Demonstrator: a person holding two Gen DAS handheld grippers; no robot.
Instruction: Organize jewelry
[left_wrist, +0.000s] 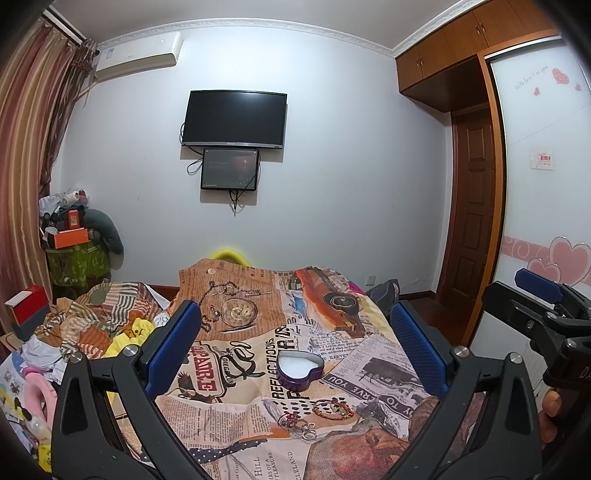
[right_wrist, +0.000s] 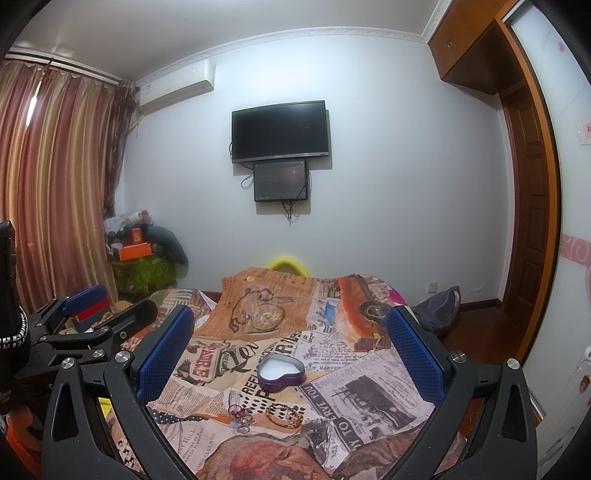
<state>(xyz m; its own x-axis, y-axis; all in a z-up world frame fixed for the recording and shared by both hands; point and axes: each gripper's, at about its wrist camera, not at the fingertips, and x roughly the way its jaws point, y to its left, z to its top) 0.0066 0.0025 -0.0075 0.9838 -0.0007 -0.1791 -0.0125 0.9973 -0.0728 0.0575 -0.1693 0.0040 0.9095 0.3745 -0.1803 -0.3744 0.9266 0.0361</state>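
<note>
Box (left_wrist: 300, 370) sits mid-cloth (left_wrist: 236, 413); bracelet (left_wrist: 332, 409) at its 5 o'clock; rings (left_wrist: 297, 424) at 6.

Jewelry pieces (left_wrist: 314, 415) near the heart-shaped tin (left_wrist: 300, 369): too small and tangled to count or sort by type. Right gripper (left_wrist: 546, 295) cut off at the left view's edge. Hand (left_wrist: 550, 413) mostly hidden behind the handle. Fine print on the newspaper-print cloth (right_wrist: 369, 387) unreadable.

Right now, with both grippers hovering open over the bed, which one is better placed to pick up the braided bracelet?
Probably the right gripper. In its view the braided brown-and-gold bracelet lies almost centred between the fingers, just before the heart-shaped purple tin. In the left gripper view it sits off to the right.
</note>
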